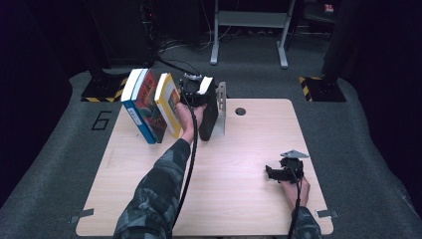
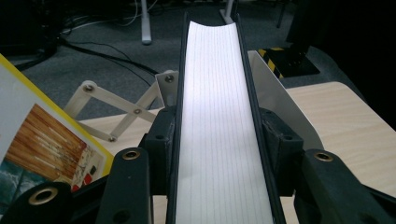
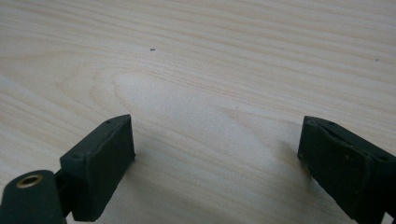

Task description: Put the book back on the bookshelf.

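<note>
Gripping the black-covered book [image 2: 219, 140] by its covers, the left gripper [image 1: 193, 94] risks toppling the leaning yellow paperback [image 1: 168, 103]. Right gripper [image 3: 219, 158] jaws stand spread over bare table [image 3: 210, 56].

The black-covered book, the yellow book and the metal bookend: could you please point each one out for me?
black-covered book [image 2: 219, 121]: left gripper view, on its white page edges.
yellow book [image 1: 170, 105]: high view, on its front cover.
metal bookend [image 1: 221, 107]: high view, on its upright plate.
</note>
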Tool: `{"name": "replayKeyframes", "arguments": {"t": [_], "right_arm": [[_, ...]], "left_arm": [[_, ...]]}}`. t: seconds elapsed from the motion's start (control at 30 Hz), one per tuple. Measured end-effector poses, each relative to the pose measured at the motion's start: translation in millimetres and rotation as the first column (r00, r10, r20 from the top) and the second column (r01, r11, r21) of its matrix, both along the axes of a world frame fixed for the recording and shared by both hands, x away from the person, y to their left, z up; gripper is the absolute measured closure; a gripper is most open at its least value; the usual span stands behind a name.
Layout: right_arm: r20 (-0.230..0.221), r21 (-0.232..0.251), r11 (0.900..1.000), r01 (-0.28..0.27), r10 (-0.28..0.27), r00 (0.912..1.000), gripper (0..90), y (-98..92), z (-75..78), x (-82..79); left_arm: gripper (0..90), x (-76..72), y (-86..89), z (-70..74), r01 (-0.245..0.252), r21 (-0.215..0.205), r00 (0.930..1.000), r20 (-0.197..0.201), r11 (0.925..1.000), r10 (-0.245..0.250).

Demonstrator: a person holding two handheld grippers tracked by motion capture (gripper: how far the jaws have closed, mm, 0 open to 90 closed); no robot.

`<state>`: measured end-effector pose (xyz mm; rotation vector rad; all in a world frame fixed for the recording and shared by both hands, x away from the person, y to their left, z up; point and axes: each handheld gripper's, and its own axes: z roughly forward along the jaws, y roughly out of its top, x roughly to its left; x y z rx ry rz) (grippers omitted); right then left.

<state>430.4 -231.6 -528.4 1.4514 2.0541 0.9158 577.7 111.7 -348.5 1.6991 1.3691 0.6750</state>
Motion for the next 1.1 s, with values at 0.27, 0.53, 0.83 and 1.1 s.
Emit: {"name": "replayKeyframes", "arguments": {"t": [0.27,0.53,0.83,1.1], "right_arm": [[-0.003,-0.001,1.000,0.004,-0.004,1.0000,10.3,0.2,0.2,-0.3],[0.002,-0.002,1.000,0.001,-0.001,1.0000,10.9,-0.1,0.1,-0.5],[0.000,-0.001,1.000,0.004,-0.004,1.0000,11.1,0.4,0.1,-0.6],[0.002,-0.001,1.000,0.005,-0.005,1.0000,11.1,0.4,0.0,-0.6]], "left_arm": [[54.5,10.2,-0.5,-1.3,-0.085,-0.045,0.9964,-0.004,0.9954,0.085],[54.3,14.9,1.7,-10.6,-0.131,-0.090,0.9913,-0.027,0.9873,0.129],[53.6,17.6,9.7,-11.1,-0.138,-0.112,0.9900,-0.044,0.9840,0.134],[35.7,12.2,20.8,-11.8,-0.125,-0.109,0.9900,-0.078,0.9860,0.117]]}}
